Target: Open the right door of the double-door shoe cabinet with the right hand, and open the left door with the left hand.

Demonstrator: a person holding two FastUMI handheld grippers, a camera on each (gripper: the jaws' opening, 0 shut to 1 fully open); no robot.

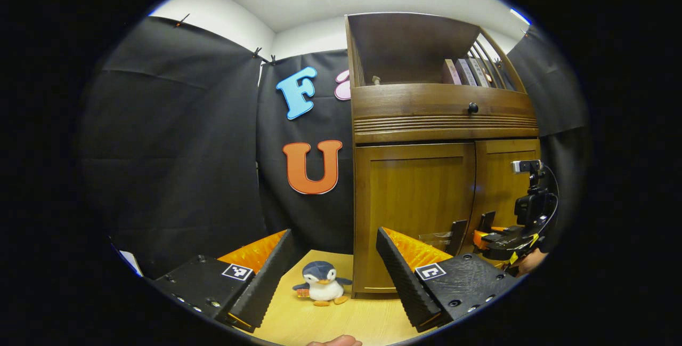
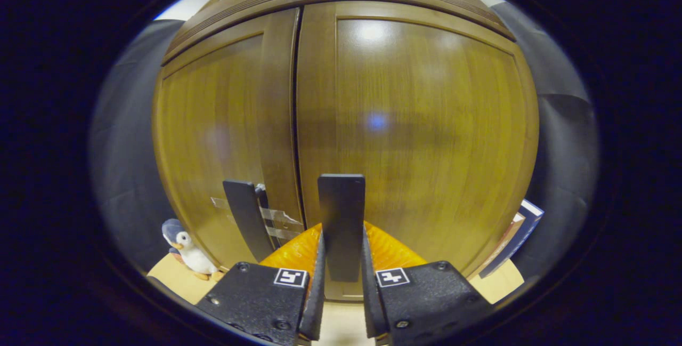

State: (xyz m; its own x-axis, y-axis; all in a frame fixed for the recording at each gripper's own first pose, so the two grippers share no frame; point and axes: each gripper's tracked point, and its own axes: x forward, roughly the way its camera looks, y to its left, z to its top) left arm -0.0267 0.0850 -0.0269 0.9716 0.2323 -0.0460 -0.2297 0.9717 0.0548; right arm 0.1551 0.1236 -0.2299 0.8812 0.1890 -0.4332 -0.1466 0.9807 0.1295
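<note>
Between my right gripper (image 2: 341,282) fingers sits the dark flat handle of the right door (image 2: 415,133); both fingers pinch it from either side, so I'm clamped on the right door handle (image 2: 341,218). Both doors look flush and closed, seam running straight up just left of that handle. Left door handle (image 2: 246,218) stands just past the seam, on the left door (image 2: 218,138), with clear tape beside it.

From the left gripper view, my left gripper (image 1: 333,276) hangs wide apart, gripping nothing, over the light wooden floor (image 1: 346,319). Shoe cabinet (image 1: 442,186) is ahead and to the right of it, well apart; left door (image 1: 413,212) faces me, its handle (image 1: 457,235) low near the seam. Right gripper (image 1: 487,231) shows there too, at the right door's handle, low on the cabinet front.

Plush penguin (image 1: 321,283) sits on the floor between my left fingers, just beside the cabinet's left corner. Open shelf on top holds books (image 1: 471,72), with a drawer knob (image 1: 472,107) below
</note>
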